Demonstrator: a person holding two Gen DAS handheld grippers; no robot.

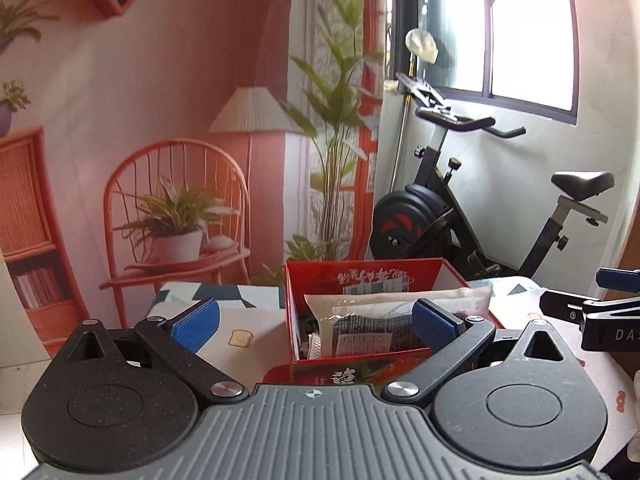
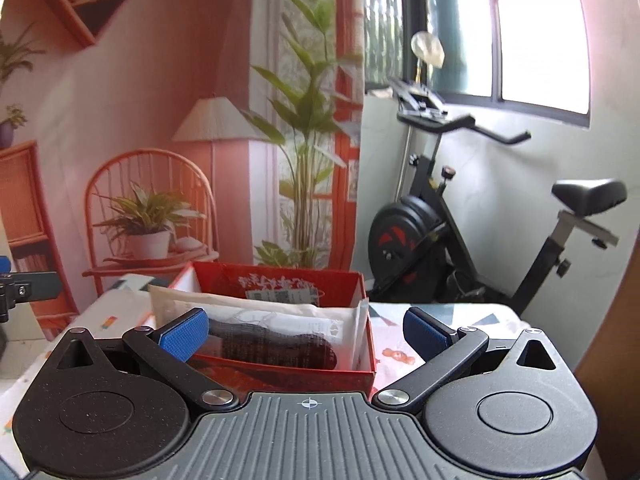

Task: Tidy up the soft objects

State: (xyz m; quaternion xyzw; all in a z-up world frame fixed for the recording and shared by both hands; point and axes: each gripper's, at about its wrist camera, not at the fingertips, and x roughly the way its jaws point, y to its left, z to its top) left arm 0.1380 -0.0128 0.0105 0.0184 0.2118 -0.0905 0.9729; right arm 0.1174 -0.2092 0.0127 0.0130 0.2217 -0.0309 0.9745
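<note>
A red cardboard box [image 1: 316, 372] stands on the table, also in the right wrist view [image 2: 280, 376]. Inside it lie clear plastic packets holding dark fabric [image 1: 372, 332], which show in the right wrist view too [image 2: 280, 344]. My left gripper [image 1: 316, 320] is open and empty, held just short of the box's near wall. My right gripper [image 2: 306, 332] is open and empty, facing the box from its right side. The right gripper shows at the right edge of the left wrist view [image 1: 592, 308].
The table has a white patterned cloth [image 1: 240, 338]. An exercise bike [image 1: 460, 216] stands behind the table by the window. A printed backdrop with a chair and plants [image 1: 180, 200] hangs at the back left.
</note>
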